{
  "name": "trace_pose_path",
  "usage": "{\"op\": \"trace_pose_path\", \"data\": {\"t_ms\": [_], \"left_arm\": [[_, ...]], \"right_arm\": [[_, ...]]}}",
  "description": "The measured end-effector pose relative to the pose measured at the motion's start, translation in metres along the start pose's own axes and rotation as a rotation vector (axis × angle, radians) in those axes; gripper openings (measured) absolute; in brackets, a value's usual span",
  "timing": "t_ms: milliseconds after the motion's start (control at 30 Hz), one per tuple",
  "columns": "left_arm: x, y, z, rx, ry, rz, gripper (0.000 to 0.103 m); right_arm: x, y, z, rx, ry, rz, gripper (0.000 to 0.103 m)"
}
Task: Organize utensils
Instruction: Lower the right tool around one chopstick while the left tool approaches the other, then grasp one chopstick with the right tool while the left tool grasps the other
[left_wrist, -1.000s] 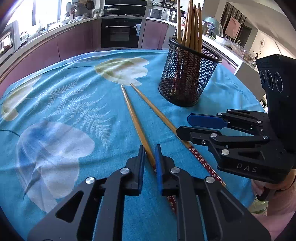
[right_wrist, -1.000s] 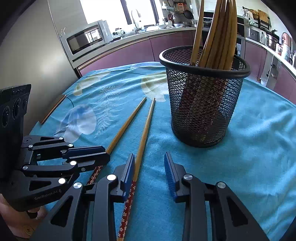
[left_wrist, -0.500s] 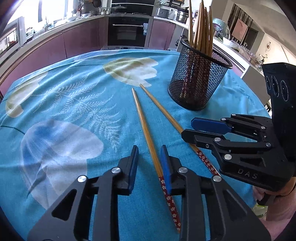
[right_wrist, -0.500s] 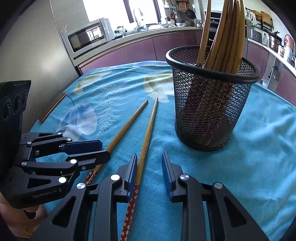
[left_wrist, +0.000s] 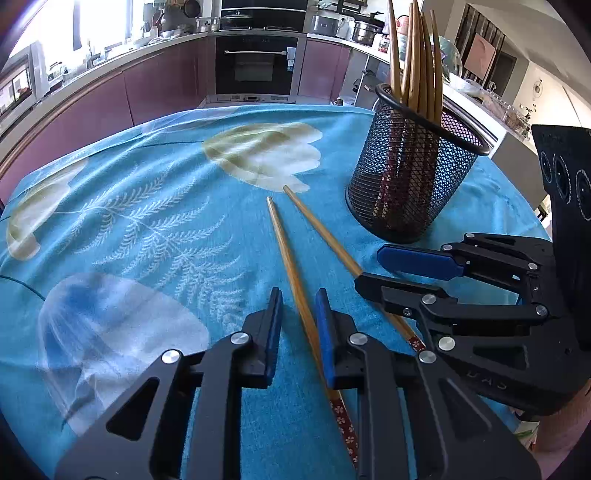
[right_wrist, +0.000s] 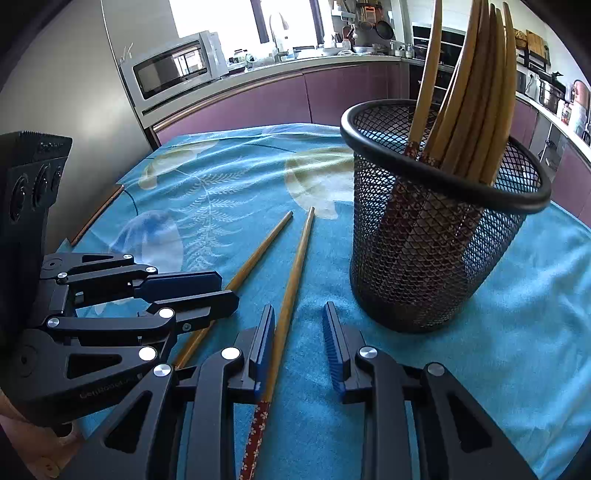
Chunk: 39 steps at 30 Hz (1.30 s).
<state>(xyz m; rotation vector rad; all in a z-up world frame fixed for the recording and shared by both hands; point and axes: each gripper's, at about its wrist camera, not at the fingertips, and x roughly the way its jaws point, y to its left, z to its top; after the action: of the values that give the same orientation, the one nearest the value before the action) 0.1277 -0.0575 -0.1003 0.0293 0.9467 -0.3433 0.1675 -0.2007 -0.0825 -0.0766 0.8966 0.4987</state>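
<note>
— Where were the two loose chopsticks?

— Both lay flat on the blue tablecloth (left_wrist: 147, 221), close together at their thin tips and wider apart at their red flowered ends, which pointed toward the person. The left chopstick (left_wrist: 291, 266) ran between the fingers of the left gripper (left_wrist: 298, 295). The right chopstick (right_wrist: 295, 273) ran between the fingers of the right gripper (right_wrist: 298, 308).

— Were the tongs gripping them?

— No, neither one. The jaws of the left gripper had just been closing, with the chopstick between them, but a gap was visible on the left side of the stick, so the pads were not pressing it. The right gripper stood apart more widely; its chopstick lay just beside the left pad, and the other pad was well clear of it.

— And the container?

— A black mesh holder (left_wrist: 406, 184) stood upright on the cloth, near the tips of the loose pair and to the right of them. Several other chopsticks (left_wrist: 417, 74) stood in it, thin ends up.

— What was behind the table?

— Purple kitchen cabinets, a built-in oven (left_wrist: 256, 66) and a microwave (right_wrist: 173, 70) by a bright window.
</note>
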Motion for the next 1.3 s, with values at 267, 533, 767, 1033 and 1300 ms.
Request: {"op": "trace_pose_path", "data": {"t_ms": [267, 533, 767, 1033, 1300], "left_arm": [[0.001, -0.002, 0.0, 0.001, -0.012, 0.018, 0.015], [0.001, -0.002, -0.001, -0.014, -0.019, 0.017, 0.011], [0.001, -0.001, 0.0, -0.032, -0.021, 0.014, 0.01], [-0.001, 0.003, -0.001, -0.052, -0.019, 0.002, 0.008], [-0.005, 0.004, -0.003, -0.06, -0.021, -0.007, 0.008]], "right_arm": [[0.001, 0.001, 0.0, -0.004, -0.003, -0.02, 0.018], [0.0, -0.002, 0.0, 0.02, -0.007, -0.016, 0.008], [-0.003, -0.007, -0.001, 0.05, -0.011, 0.006, 0.006], [-0.01, -0.013, -0.004, 0.081, -0.021, 0.047, 0.006], [-0.017, -0.015, -0.006, 0.101, -0.034, 0.08, 0.006]]}}
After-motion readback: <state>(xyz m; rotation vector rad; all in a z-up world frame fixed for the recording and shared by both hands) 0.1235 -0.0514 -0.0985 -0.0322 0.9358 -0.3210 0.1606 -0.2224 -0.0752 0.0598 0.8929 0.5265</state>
